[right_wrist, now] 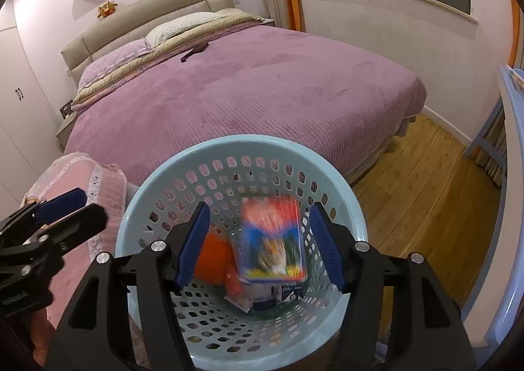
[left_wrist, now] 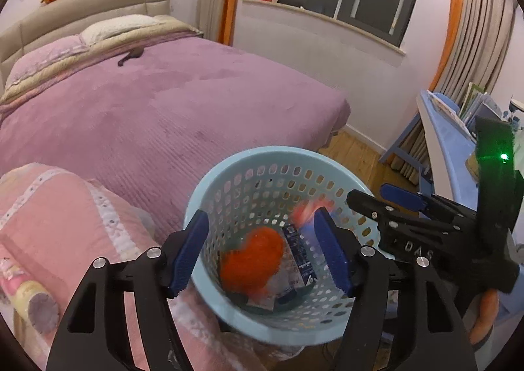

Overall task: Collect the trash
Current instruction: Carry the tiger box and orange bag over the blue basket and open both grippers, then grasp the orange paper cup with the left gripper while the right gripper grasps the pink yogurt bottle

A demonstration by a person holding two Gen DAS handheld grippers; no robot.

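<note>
A light blue perforated basket (left_wrist: 226,174) (right_wrist: 163,174) stands at the foot of the bed. Inside lie an orange fuzzy item (left_wrist: 252,259) (right_wrist: 213,256) and a blue-and-white carton (left_wrist: 299,256) (right_wrist: 291,294). A colourful red-and-blue packet (right_wrist: 271,240), blurred, is in the air between the open fingers of my right gripper (right_wrist: 258,243) above the basket; it shows as a red blur in the left wrist view (left_wrist: 304,210). My left gripper (left_wrist: 262,256) is open and empty over the basket. The right gripper (left_wrist: 386,204) shows beside it, and the left gripper (right_wrist: 65,210) shows at the right view's left.
A bed with a purple cover (left_wrist: 163,102) (right_wrist: 262,92) fills the space behind the basket, with a dark item (left_wrist: 131,54) near the pillows. A folded pink quilt (left_wrist: 65,223) lies to the left. A blue desk (left_wrist: 452,141) stands right. Wooden floor (right_wrist: 425,200) lies right.
</note>
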